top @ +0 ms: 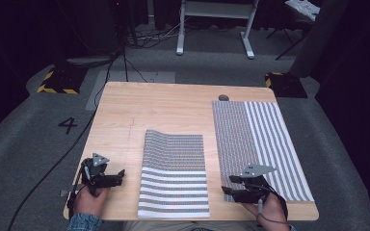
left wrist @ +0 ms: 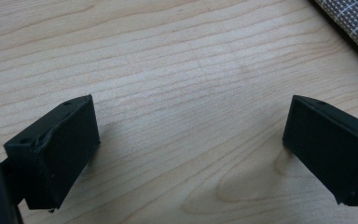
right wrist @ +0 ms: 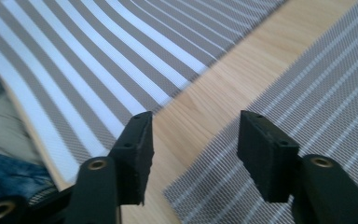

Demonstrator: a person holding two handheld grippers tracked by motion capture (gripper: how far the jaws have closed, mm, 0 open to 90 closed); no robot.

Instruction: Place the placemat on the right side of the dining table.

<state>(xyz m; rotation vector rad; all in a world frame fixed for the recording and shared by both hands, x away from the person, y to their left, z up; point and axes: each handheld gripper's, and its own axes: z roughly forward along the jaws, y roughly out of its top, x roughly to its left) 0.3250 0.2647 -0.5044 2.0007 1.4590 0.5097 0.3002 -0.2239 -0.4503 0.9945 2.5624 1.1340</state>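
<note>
Two striped grey-and-white cloths lie flat on the wooden table (top: 173, 106). The smaller cloth (top: 174, 173) sits at the front middle, its near part broadly striped. The larger cloth (top: 260, 144) covers the right side. My left gripper (top: 120, 175) rests at the front left, open over bare wood (left wrist: 191, 140), with a corner of cloth (left wrist: 354, 23) at the far right of its view. My right gripper (top: 229, 185) is open at the near left corner of the larger cloth (right wrist: 307, 107), with the smaller cloth (right wrist: 98, 60) to its left. Nothing is between either pair of jaws.
A small dark round object (top: 223, 97) lies at the table's far edge beside the larger cloth. A black cable (top: 77, 139) runs along the floor at the left. White desk legs (top: 214, 29) stand beyond the table.
</note>
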